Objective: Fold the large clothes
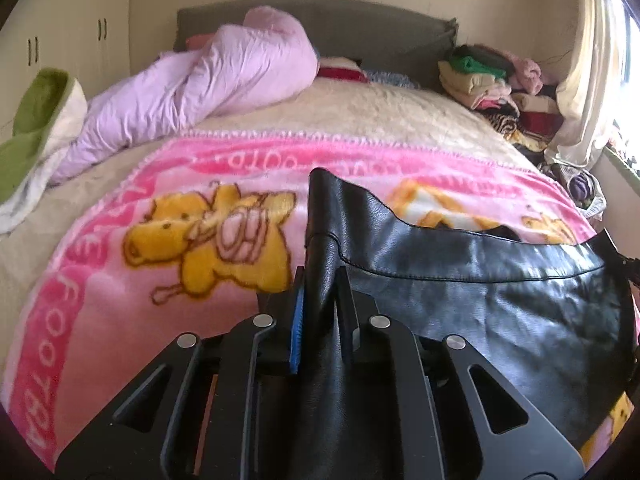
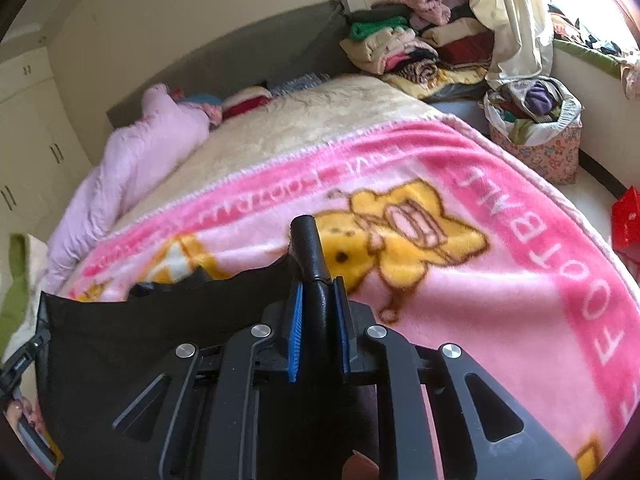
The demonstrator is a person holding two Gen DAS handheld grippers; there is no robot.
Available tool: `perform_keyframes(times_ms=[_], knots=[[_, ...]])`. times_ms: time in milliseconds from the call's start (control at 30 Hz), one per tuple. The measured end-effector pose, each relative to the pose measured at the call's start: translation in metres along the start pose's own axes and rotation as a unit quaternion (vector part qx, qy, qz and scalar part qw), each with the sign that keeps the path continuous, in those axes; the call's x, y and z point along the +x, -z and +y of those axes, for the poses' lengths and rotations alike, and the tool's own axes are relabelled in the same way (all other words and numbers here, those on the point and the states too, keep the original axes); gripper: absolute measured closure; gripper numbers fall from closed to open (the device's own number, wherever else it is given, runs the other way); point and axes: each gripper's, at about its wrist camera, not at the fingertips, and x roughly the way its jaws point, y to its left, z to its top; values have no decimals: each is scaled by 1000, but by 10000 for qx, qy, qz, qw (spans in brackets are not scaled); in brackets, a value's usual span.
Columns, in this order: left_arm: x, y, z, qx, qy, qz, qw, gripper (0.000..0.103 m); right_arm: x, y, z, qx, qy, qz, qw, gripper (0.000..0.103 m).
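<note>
A black leather-like garment [image 1: 480, 296] hangs stretched between my two grippers above a pink cartoon blanket [image 1: 120, 280] on the bed. My left gripper [image 1: 320, 280] is shut on the garment's left corner, which sticks up between the fingers. In the right wrist view my right gripper [image 2: 318, 286] is shut on the garment's other corner [image 2: 308, 248], and the dark inner side of the garment [image 2: 140, 340] sags to the left. The pink blanket [image 2: 500, 300] lies below it.
A lilac duvet [image 1: 192, 88] is bunched at the bed's far left by the grey headboard [image 1: 360, 24]. Folded clothes [image 1: 488, 80] are stacked at the far right. A floral basket of clothes [image 2: 536, 128] and a red object [image 2: 626, 216] sit right of the bed.
</note>
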Motion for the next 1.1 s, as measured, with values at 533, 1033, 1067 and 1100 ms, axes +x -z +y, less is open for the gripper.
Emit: perform_keyframes(times_ms=[533,1033,1067,1100], knots=[[38,24,18,-400,146,471,9980,81,40,20,-14,171,261,581,9978,81],[-12,13,17,-41,-476,157,9987,33,-26,38,-47,771,-253,553,9952,27],[-15,15,15,-3,-473,155,9988,28,-31,40,-47,784,-310,556,9949,24],[-19,17,14,65,-489,153,9987,25,-39,44,-48,793,-424,580,9943,22]])
